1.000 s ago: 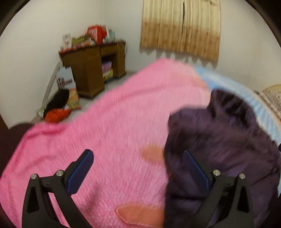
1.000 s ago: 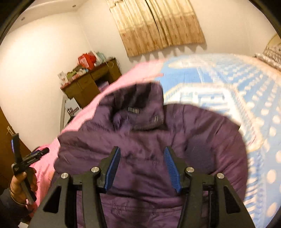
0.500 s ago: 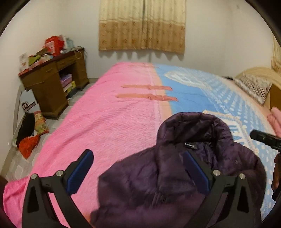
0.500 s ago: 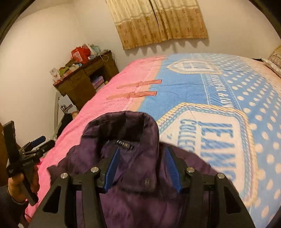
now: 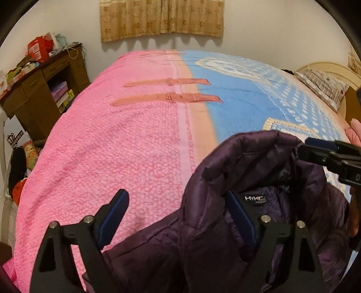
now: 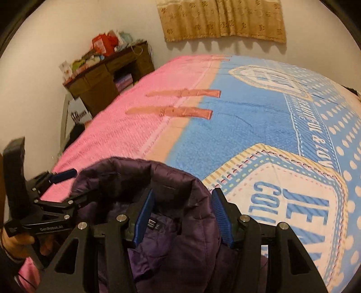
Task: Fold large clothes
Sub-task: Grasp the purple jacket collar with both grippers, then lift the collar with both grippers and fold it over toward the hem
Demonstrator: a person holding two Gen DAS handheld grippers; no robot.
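A dark purple puffer jacket (image 5: 225, 180) lies at the near edge of the bed, collar up, with its neck label (image 5: 255, 199) showing. My left gripper (image 5: 178, 216) is open, its jaws wide apart astride the jacket's left collar and shoulder. My right gripper (image 6: 182, 214) is open with the right side of the collar (image 6: 180, 187) between its jaws. Each gripper shows in the other's view: the right one at the collar's right (image 5: 327, 153), the left one at its left (image 6: 56, 198).
The bed carries a pink and blue blanket (image 5: 135, 135) with a printed blue half (image 6: 270, 124). A brown desk (image 5: 45, 90) with clutter stands at the far left by the wall. A pillow (image 5: 322, 85) lies at the far right. Curtains (image 5: 162, 18) hang behind.
Both grippers have closed in on the jacket's collar, which now looms larger and sits between the jaws. The views have swung from the jacket body to the collar.
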